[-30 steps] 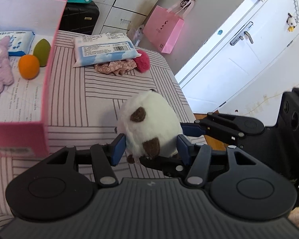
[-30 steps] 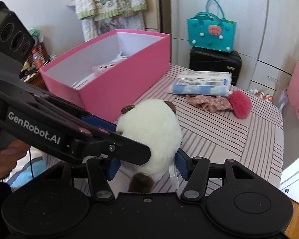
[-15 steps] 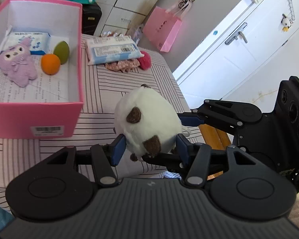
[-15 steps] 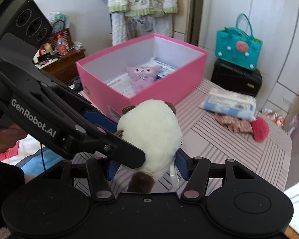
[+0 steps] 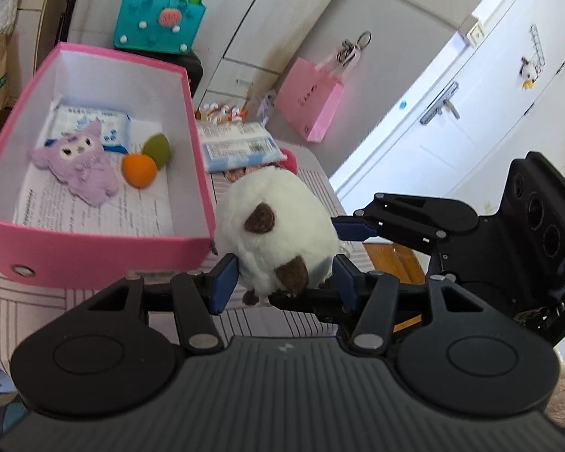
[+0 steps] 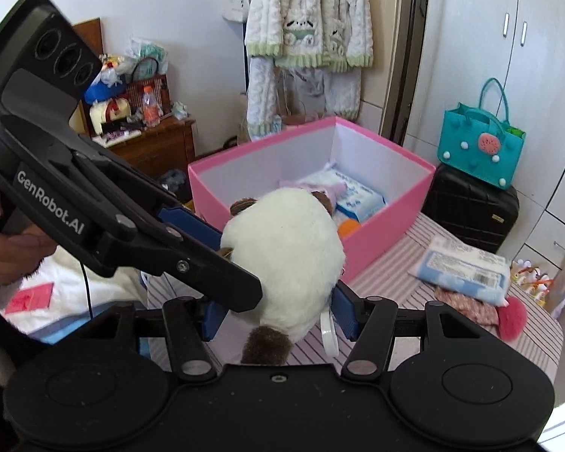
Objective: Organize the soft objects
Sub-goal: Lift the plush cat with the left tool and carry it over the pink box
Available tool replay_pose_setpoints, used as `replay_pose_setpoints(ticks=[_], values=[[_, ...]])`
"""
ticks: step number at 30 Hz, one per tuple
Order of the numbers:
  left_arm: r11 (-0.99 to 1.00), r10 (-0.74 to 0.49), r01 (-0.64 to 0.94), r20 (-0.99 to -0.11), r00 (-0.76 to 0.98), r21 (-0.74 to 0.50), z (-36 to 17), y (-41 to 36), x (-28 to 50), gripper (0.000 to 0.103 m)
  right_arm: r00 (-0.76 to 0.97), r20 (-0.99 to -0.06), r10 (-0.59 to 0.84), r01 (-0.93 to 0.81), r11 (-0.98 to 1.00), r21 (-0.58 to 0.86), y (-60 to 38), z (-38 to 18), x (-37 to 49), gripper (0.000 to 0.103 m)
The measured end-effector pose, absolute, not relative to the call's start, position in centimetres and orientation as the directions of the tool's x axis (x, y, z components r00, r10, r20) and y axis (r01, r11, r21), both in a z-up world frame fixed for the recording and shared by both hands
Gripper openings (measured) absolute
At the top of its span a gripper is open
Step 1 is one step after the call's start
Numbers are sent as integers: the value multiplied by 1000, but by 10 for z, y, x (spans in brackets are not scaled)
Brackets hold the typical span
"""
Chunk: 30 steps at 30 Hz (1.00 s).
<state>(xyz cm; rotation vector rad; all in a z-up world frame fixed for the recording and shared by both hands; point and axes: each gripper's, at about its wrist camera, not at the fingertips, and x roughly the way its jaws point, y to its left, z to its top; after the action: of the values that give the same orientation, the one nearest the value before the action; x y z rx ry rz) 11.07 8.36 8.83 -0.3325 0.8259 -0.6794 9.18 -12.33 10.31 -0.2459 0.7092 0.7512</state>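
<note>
Both the left gripper (image 5: 284, 277) and right gripper (image 6: 277, 310) are clamping the plush toy (image 5: 277, 226); uneven release risks dropping it outside the pink box (image 5: 94, 252) at ten o'clock.

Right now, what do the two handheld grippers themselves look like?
Both are matte black plastic with linkage arms, round silver pivots and blue finger pads. The left gripper carries white "GenRobot.AI" lettering and three round sockets; the right gripper shows three too.

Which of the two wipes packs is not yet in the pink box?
The wipes pack on the table, lying just past the pink box on the striped cloth. The other pack lies inside the box, partly under the purple plush.
</note>
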Motion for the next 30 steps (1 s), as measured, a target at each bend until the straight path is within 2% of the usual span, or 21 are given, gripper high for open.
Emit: replay_pose_setpoints(ticks=[6,10,15,18,24,30], values=[[752,-657,421,-527,539,-507,99,103,116,53,535,-639,553,-716,698,6,-107,114,100,63],[756,-644,407,-469,605,-513,107,126,124,53,535,-612,583,-736,676,0,-95,123,118,63],[796,-581,372,-430,691,-478,114,149,129,55,509,-583,634,-762,647,39,-70,134,150,63],[816,-544,337,-424,724,-470,115,165,136,55,508,-572,644,-782,623,7,-48,134,159,63],[865,-459,259,-468,755,-431,100,179,165,54,455,-581,674,-795,602,76,-21,114,196,63],[911,-404,258,-564,720,-323,78,176,198,54,386,-613,689,-800,581,148,-10,73,231,63]])
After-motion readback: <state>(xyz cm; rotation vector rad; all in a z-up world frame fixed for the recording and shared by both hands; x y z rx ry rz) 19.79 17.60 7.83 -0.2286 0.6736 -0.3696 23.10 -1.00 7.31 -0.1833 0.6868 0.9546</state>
